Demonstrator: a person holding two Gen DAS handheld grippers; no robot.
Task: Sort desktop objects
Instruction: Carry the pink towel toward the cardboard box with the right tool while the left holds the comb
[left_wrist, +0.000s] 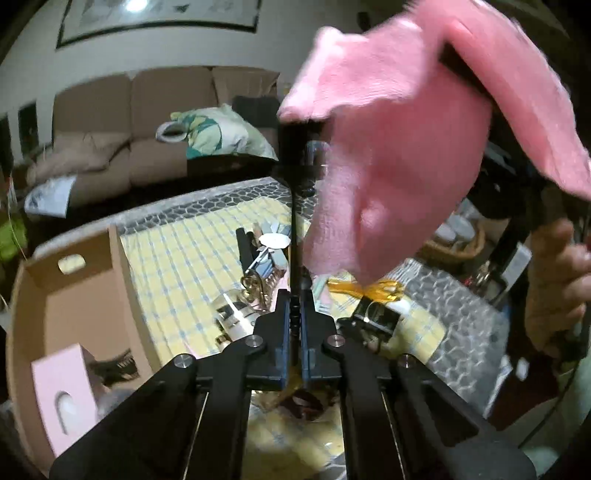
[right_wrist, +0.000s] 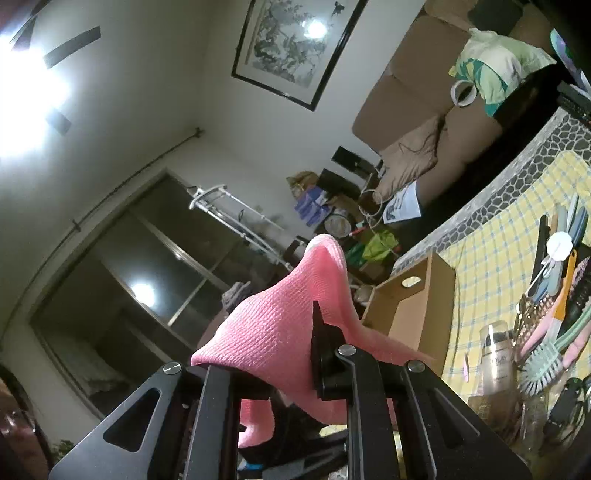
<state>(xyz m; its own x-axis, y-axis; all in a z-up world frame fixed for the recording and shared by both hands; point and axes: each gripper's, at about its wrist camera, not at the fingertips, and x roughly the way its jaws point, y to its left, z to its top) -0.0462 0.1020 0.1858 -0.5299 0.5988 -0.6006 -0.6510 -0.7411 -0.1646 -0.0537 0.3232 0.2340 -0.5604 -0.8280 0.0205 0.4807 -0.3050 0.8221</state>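
A pink cloth (left_wrist: 399, 147) hangs in the air, draped over my right gripper, which shows as black bars at the upper right of the left wrist view. In the right wrist view the cloth (right_wrist: 280, 332) covers my right gripper (right_wrist: 295, 354); one black fingertip (right_wrist: 317, 314) pokes through it, and the jaws are hidden. My left gripper (left_wrist: 294, 306) is shut on a thin black rod (left_wrist: 294, 229) that stands up toward the cloth. Below lie combs, brushes and bottles (left_wrist: 258, 273) on a yellow checked cloth (left_wrist: 184, 258).
An open cardboard box (left_wrist: 66, 314) with a pink item inside stands at the left of the table; it also shows in the right wrist view (right_wrist: 424, 295). A brown sofa (left_wrist: 110, 147) is behind. A hand (left_wrist: 554, 288) is at the right. A wicker basket (left_wrist: 454, 243) sits far right.
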